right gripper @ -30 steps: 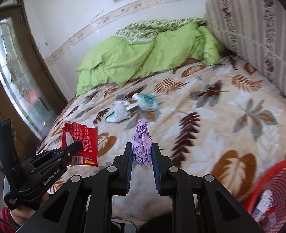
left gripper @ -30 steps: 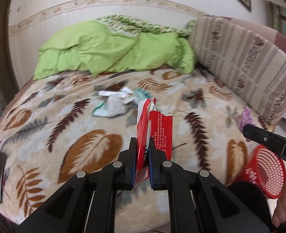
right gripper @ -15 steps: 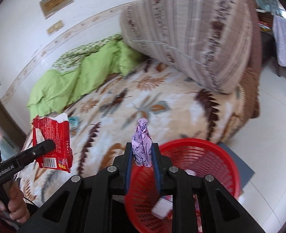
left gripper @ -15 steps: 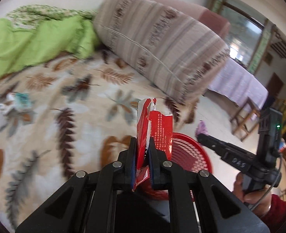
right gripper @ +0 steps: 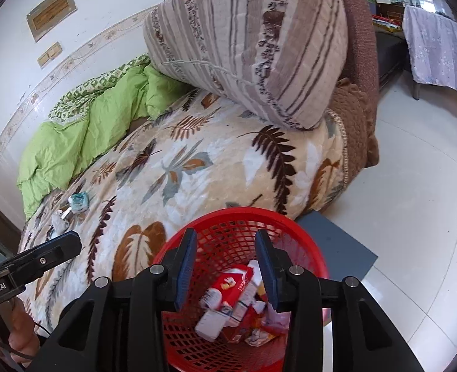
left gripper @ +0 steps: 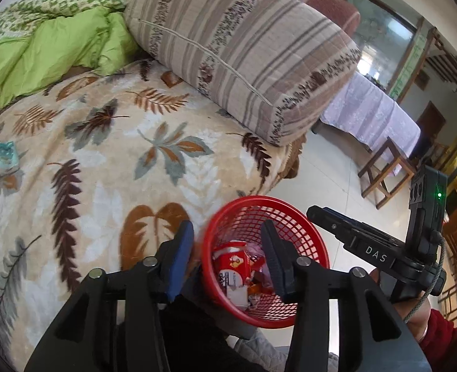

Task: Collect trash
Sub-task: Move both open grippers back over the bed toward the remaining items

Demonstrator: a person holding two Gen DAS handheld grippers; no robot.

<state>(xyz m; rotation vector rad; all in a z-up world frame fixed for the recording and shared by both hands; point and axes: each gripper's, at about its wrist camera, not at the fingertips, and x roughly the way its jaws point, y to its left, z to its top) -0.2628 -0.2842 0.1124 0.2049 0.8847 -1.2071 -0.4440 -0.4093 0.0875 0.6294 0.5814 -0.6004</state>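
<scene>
A red mesh basket stands on the floor at the bed's corner. Inside lie the red snack wrapper, the purple crumpled paper and other scraps. My left gripper is open and empty above the basket. My right gripper is open and empty above it too, and it also shows in the left wrist view. A teal packet and white scraps lie on the leaf-patterned bed cover.
A striped bolster lies along the bed's right side. A green quilt is bunched at the far end. A grey mat lies under the basket. A wooden stool and a draped table stand beyond.
Both grippers opened over the basket. The red wrapper and the purple paper dropped from them into it.
</scene>
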